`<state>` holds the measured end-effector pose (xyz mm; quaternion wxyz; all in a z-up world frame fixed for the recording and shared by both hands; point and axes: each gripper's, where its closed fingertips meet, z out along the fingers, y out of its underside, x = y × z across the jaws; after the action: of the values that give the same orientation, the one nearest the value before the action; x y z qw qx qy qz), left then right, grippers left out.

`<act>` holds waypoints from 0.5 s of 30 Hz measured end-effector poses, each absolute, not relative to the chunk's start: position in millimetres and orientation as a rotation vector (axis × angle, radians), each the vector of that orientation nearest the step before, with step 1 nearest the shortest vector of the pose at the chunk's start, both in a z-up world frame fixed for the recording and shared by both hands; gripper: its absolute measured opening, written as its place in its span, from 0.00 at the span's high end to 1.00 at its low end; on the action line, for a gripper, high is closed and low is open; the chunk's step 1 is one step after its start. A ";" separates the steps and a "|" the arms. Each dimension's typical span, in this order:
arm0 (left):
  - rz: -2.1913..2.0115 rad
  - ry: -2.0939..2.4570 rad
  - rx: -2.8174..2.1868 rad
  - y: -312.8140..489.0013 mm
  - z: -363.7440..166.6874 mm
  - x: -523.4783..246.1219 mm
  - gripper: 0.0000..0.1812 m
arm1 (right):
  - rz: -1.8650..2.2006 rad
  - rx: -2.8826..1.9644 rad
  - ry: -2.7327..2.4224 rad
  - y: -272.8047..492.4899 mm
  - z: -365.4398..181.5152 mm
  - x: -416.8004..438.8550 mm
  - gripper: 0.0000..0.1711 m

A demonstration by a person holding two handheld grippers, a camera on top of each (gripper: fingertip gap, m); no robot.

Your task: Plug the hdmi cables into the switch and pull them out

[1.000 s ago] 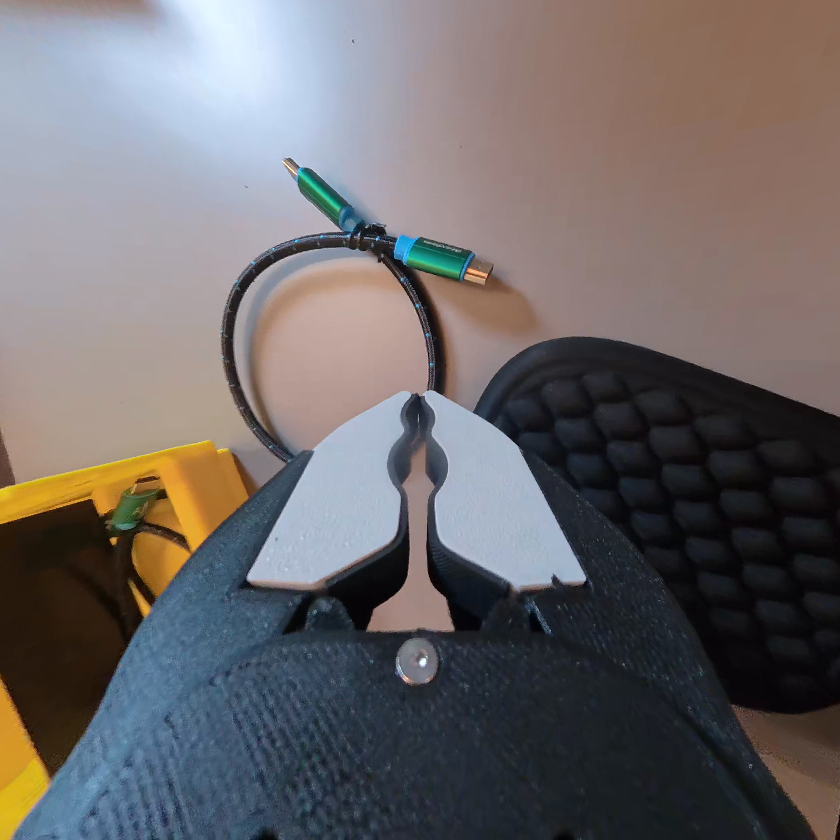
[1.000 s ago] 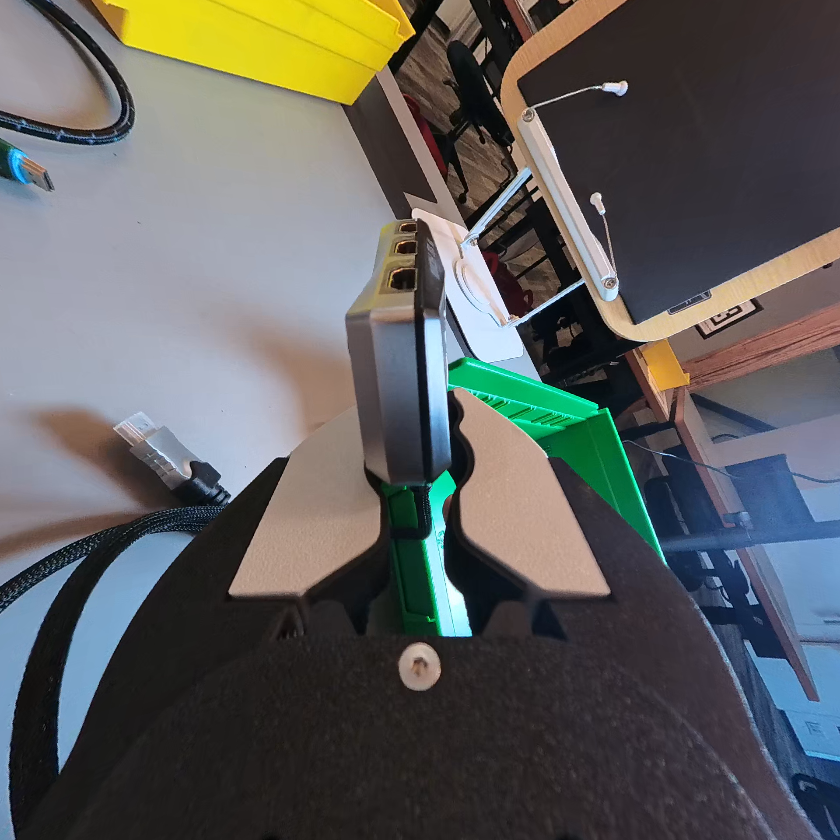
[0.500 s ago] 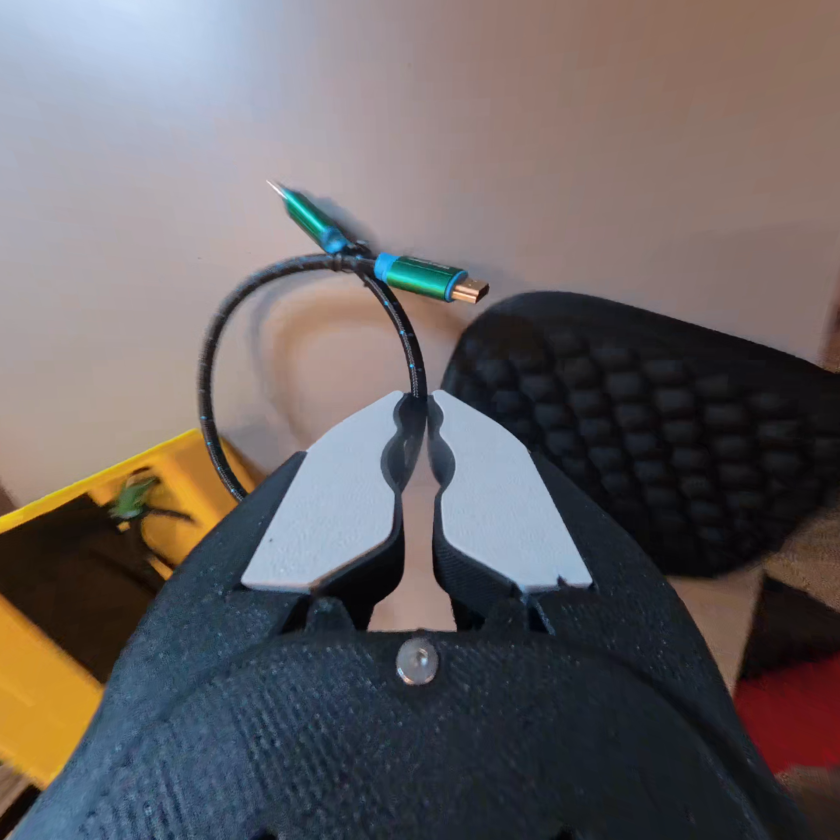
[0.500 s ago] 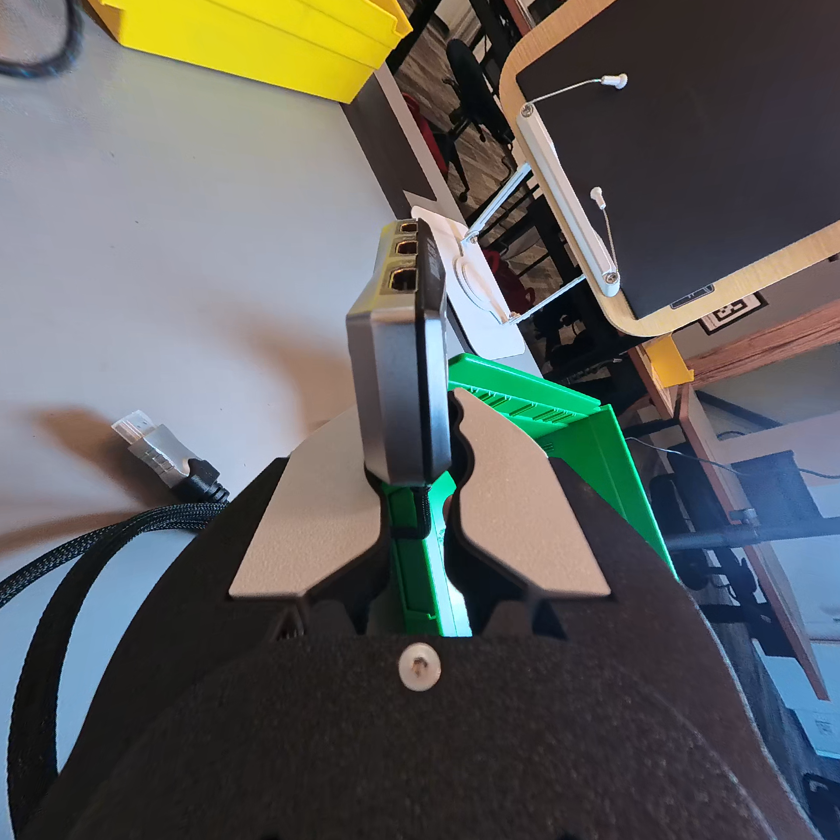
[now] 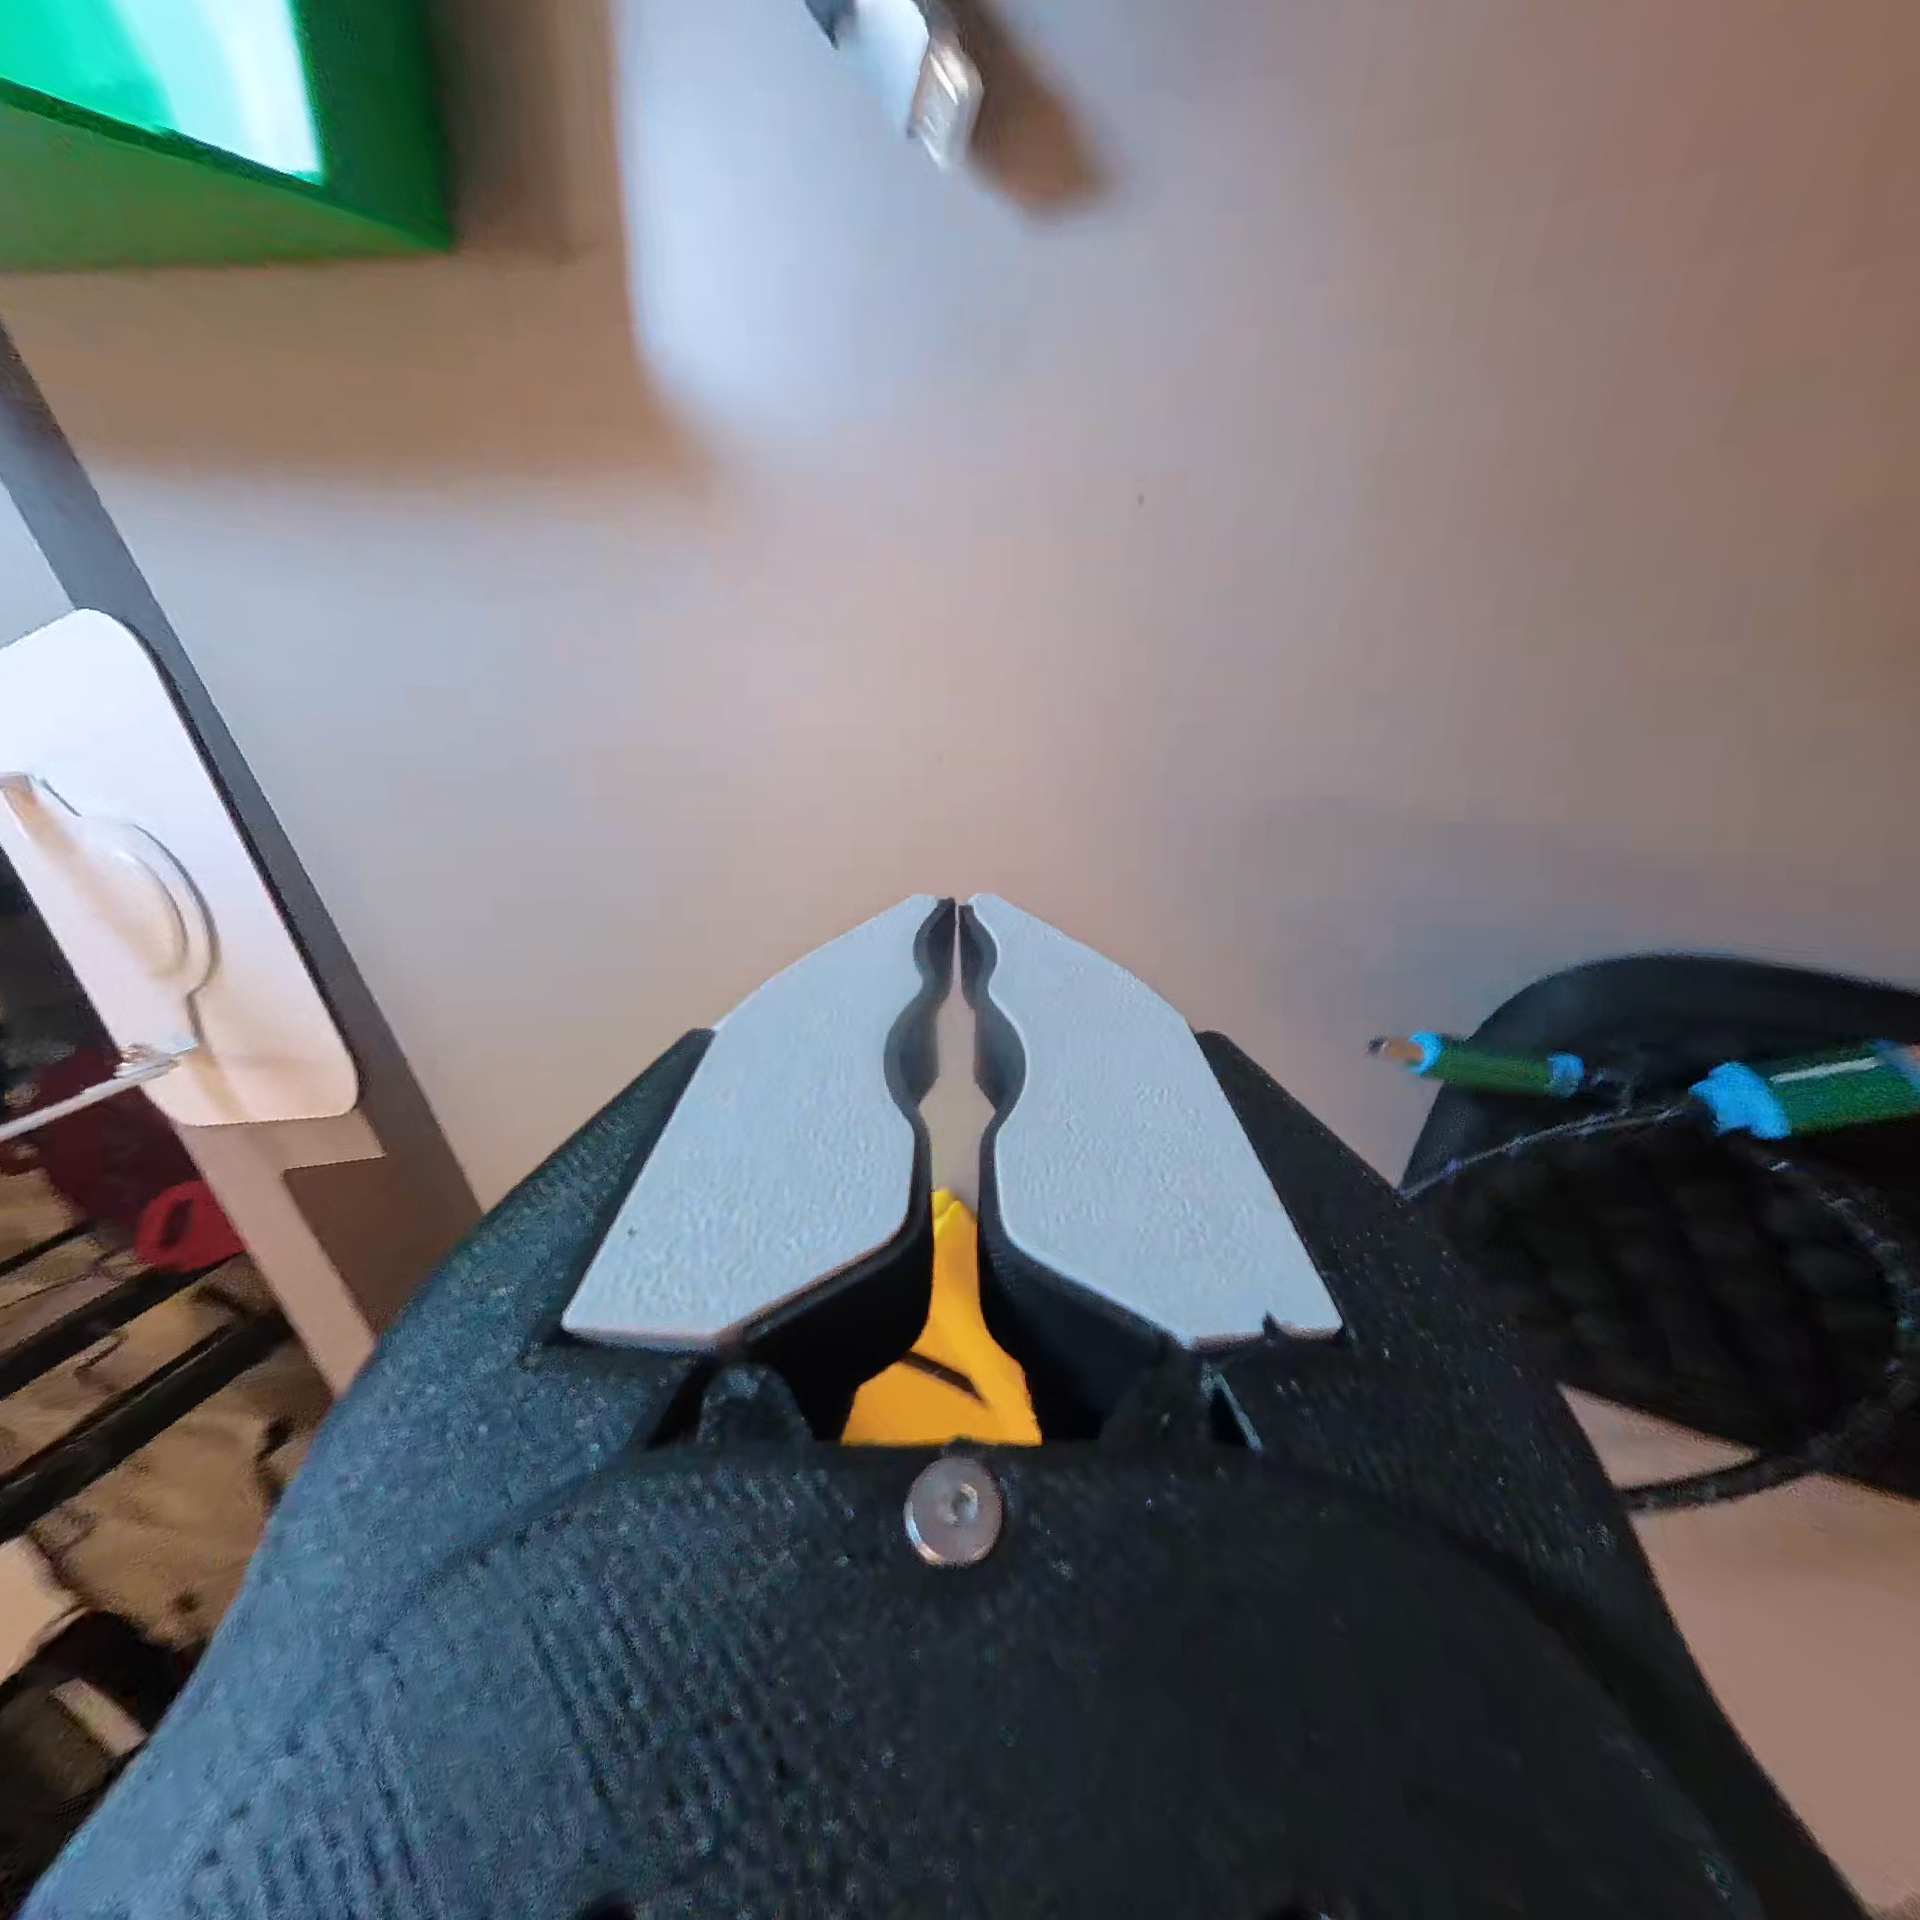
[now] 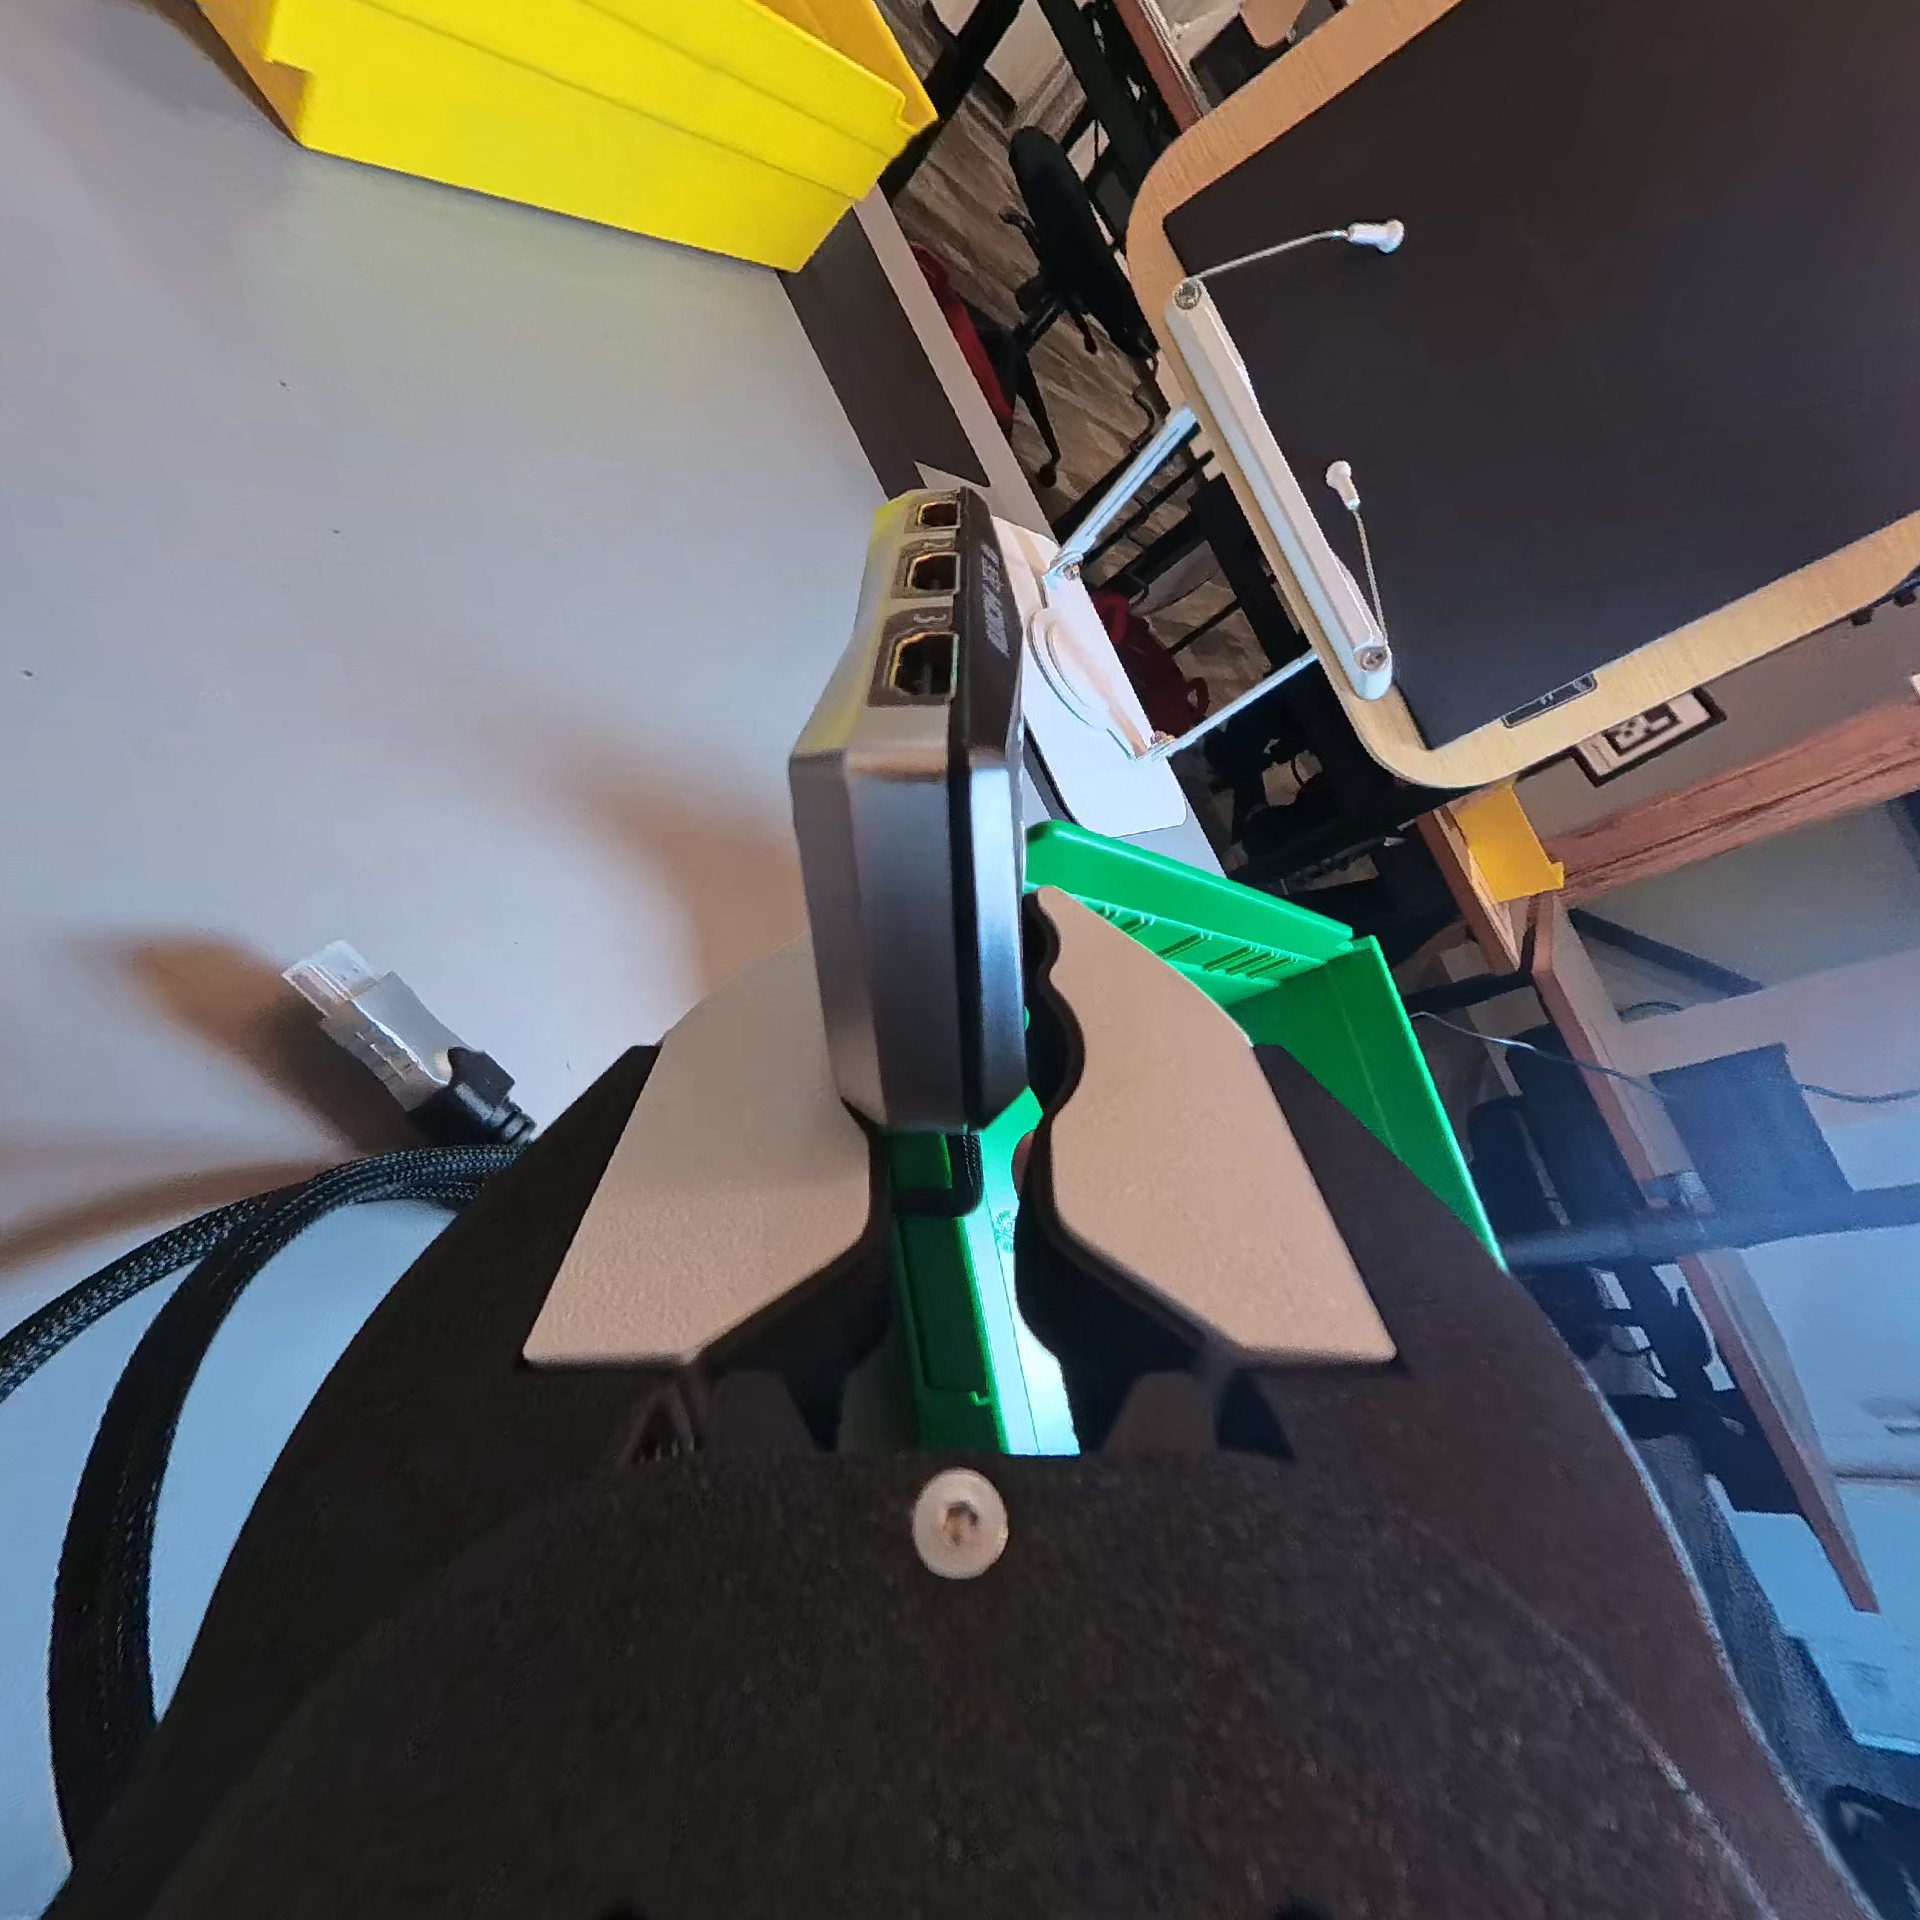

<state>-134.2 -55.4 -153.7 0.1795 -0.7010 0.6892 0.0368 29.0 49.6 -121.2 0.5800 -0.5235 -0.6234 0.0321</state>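
Note:
My right gripper (image 6: 935, 925) is shut on the dark grey HDMI switch (image 6: 914, 831), held upright above the table with three empty ports (image 6: 920, 665) facing left. A black braided cable with a silver plug (image 6: 374, 1029) lies on the table to its left; the plug shows blurred in the left wrist view (image 5: 945, 94). My left gripper (image 5: 956, 914) is shut. The short braided cable comes out from behind its right side, with its two green plugs (image 5: 1486, 1065) (image 5: 1808, 1086) in the air. The point where it is held is hidden.
A green bin (image 6: 1247, 966) (image 5: 208, 177) stands at the table edge, with a white plate (image 6: 1091, 748) (image 5: 177, 862) beside it. A yellow bin (image 6: 582, 114) sits at the far side and shows under my left fingers (image 5: 945, 1371). A black cushion (image 5: 1714, 1299) lies at the right. Spacing between my two grippers at the tips: around 20 cm. From either gripper's tips it is about 40 cm to the white plate (image 5: 177, 862). My right wrist view (image 6: 1054, 689) looks at it from another angle.
My left gripper closed on the short cable, lifted it off the table and swung round toward the green bin and silver plug. The right gripper and switch stayed put.

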 end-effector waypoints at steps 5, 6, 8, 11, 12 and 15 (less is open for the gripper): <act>-0.055 1.726 -2.151 -111.6 -144.1 -157.2 0.91 | 0.124 -1.246 -1.452 54.6 -122.8 30.4 0.87; -0.082 1.690 -2.194 -128.6 -147.9 -164.1 0.90 | 0.121 -1.245 -1.453 54.7 -123.0 30.5 0.87; -0.119 1.597 -2.268 -158.7 -159.1 -177.1 0.87 | 0.112 -1.240 -1.454 53.3 -122.5 30.7 0.87; -0.133 1.420 -2.339 -187.6 -181.7 -190.0 0.86 | 0.107 -1.230 -1.454 50.4 -120.5 28.9 0.87; -0.144 1.324 -2.351 -189.7 -187.9 -190.1 0.85 | 0.107 -1.229 -1.455 49.8 -120.1 27.7 0.87; -0.236 0.935 -2.406 -182.3 -196.4 -187.5 0.80 | 0.103 -1.232 -1.458 48.7 -120.3 24.2 0.87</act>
<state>-187.5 -182.3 -196.4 0.2712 -0.8934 0.3473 -0.0878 24.2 48.7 -120.3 0.5769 -0.5263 -0.6231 0.0440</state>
